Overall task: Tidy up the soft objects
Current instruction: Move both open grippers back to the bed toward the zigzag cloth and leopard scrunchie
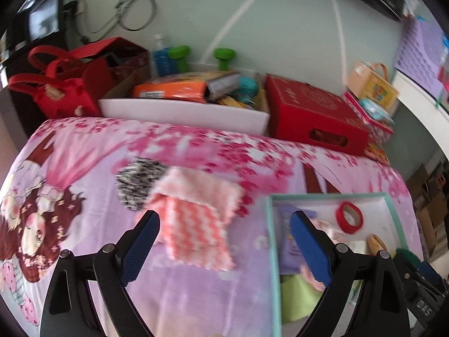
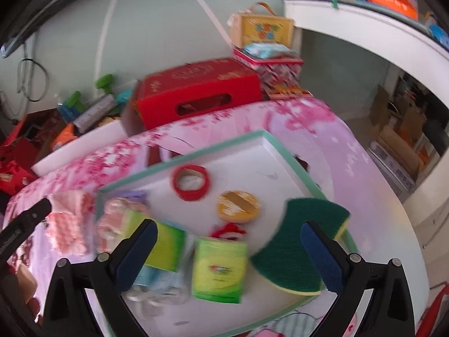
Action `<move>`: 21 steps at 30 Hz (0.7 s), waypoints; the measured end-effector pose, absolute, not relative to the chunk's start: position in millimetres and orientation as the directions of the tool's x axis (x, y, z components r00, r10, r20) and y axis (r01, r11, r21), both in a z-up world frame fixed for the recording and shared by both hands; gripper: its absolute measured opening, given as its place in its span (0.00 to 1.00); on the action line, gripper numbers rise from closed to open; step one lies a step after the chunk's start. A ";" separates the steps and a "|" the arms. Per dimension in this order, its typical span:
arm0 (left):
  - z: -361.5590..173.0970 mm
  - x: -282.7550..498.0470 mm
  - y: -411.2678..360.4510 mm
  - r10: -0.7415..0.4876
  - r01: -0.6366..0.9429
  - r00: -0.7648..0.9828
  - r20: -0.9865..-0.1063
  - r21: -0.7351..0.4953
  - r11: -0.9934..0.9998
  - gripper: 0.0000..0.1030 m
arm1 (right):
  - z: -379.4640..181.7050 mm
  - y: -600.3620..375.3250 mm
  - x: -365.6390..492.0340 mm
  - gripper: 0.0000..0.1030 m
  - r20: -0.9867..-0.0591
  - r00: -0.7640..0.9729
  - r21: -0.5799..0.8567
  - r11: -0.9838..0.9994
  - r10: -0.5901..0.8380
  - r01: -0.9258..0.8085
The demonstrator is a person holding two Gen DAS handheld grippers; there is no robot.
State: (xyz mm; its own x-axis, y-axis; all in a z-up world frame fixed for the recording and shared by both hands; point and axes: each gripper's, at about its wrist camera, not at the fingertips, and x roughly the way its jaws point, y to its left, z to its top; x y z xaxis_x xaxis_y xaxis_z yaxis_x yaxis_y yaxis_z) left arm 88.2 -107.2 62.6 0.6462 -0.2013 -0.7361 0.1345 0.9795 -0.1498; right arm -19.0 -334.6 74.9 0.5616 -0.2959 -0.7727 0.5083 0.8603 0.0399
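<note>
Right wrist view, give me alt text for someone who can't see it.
Open tongs hover empty over a shallow white tray with a teal rim, holding a green scouring sponge, two green packets, a red tape roll and a yellow tape roll. The tray sits on a pink floral cloth, with a pink striped towel beside it.

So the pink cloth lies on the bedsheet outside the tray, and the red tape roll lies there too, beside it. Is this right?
Not quite. The pink cloth is on the bedsheet outside the tray, but the red tape roll lies inside the tray, not on the sheet. Both wrist views show it there, the right one most clearly.
</note>
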 end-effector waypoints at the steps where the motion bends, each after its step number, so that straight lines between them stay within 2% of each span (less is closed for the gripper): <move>1: 63.7 88.7 -101.0 -0.194 0.118 0.652 -0.733 -0.154 0.981 0.91 | 79.4 -327.6 -17.2 1.00 -0.761 0.587 0.059 0.872 -0.276 0.486; 11: 71.7 94.4 -35.2 -0.075 -0.033 0.687 -0.723 -0.134 0.990 0.91 | 94.4 -251.9 10.6 1.00 -0.721 0.684 0.098 0.960 -0.112 0.261; 21: 72.2 95.1 24.2 0.021 -0.146 0.686 -0.727 -0.109 0.983 0.91 | 86.9 -210.0 30.4 1.00 -0.727 0.685 0.116 0.975 -0.045 0.187</move>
State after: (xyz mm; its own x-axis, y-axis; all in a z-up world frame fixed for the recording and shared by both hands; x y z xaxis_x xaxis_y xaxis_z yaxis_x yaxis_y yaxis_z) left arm 95.1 24.2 72.2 0.6859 0.0210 -0.7274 -0.1459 0.9832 -0.1093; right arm 30.4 -210.0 86.9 0.6847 -0.0446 -0.7275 0.1871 0.9754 0.1163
